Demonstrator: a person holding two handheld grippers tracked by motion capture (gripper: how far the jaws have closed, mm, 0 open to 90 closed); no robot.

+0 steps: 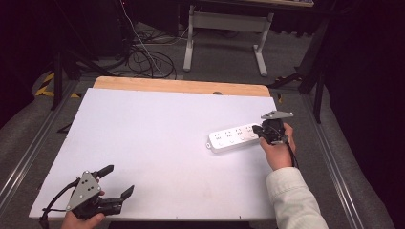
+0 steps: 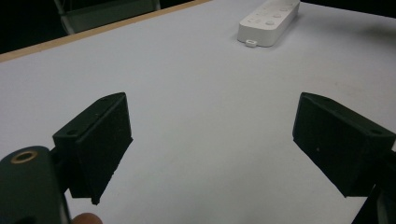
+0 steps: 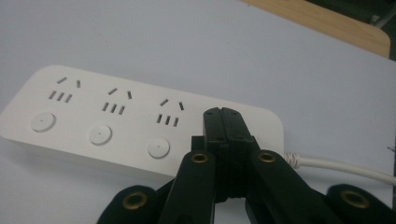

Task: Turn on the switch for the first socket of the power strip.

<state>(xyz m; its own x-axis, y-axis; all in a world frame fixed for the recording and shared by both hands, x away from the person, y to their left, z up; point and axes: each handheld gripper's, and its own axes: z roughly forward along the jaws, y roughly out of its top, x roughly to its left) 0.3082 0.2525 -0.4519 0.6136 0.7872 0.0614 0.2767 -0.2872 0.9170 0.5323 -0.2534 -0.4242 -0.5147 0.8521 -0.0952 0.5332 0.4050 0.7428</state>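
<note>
A white power strip (image 1: 234, 136) lies on the right part of the white board (image 1: 143, 143); it has several sockets, each with a round button. My right gripper (image 1: 260, 130) is shut, and its closed tips rest over the strip's right end. In the right gripper view the joined jaws (image 3: 222, 112) cover the last socket of the power strip (image 3: 116, 112), whose white cable (image 3: 336, 165) leaves to the right. My left gripper (image 1: 120, 179) stands open near the board's front left corner, holding nothing. In the left gripper view the power strip (image 2: 269, 21) lies far ahead of the open left gripper (image 2: 210, 135).
A wooden table edge (image 1: 181, 86) shows behind the board. Metal rails (image 1: 329, 157) run along both sides. On the floor beyond are tangled cables (image 1: 143, 57) and a white desk frame (image 1: 229, 28).
</note>
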